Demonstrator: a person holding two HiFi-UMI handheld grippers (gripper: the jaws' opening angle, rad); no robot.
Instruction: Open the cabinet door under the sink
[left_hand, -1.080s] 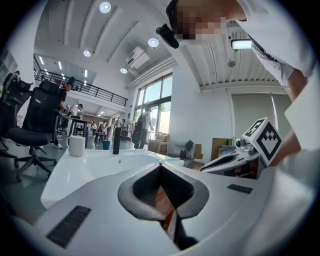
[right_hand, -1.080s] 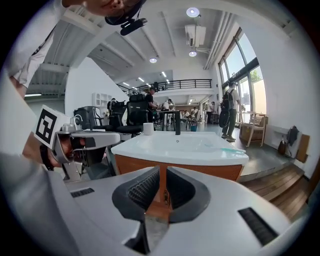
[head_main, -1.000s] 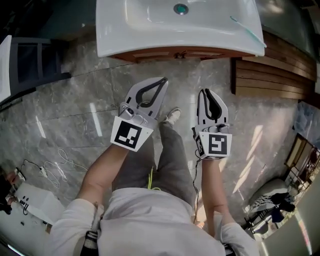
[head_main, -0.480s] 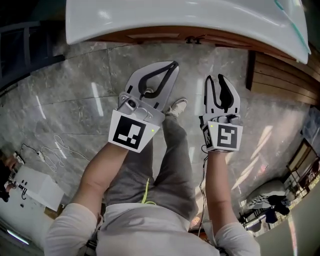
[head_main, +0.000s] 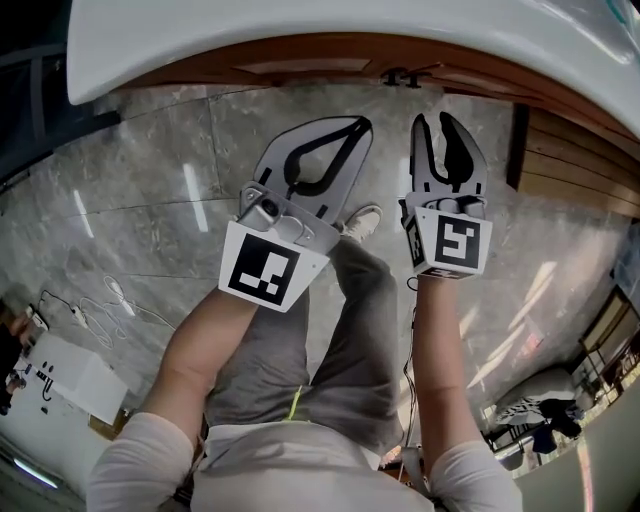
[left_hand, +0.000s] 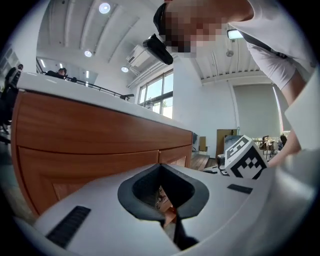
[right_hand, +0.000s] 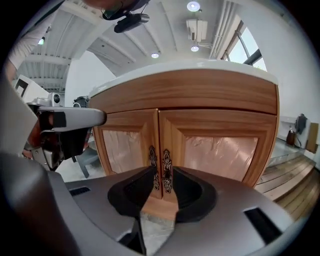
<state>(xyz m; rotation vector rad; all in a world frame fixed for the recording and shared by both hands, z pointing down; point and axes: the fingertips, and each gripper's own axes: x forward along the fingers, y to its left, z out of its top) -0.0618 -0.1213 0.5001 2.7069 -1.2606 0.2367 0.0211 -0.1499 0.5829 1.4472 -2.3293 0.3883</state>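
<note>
Cabinet door (right_hand: 220, 150), framed wood, ornate handle (right_hand: 166, 171)

Head cam sits way up top, staring almost straight down, so the sink (head_main: 250, 30) rim fills its top edge. The left gripper (head_main: 357, 122) cam is low and close, angled up along the cabinet (left_hand: 90, 135) front. The right gripper (head_main: 432, 120) cam faces the doors squarely, near. Both gripper cams share that cabinet front, and each catches the other gripper
</note>
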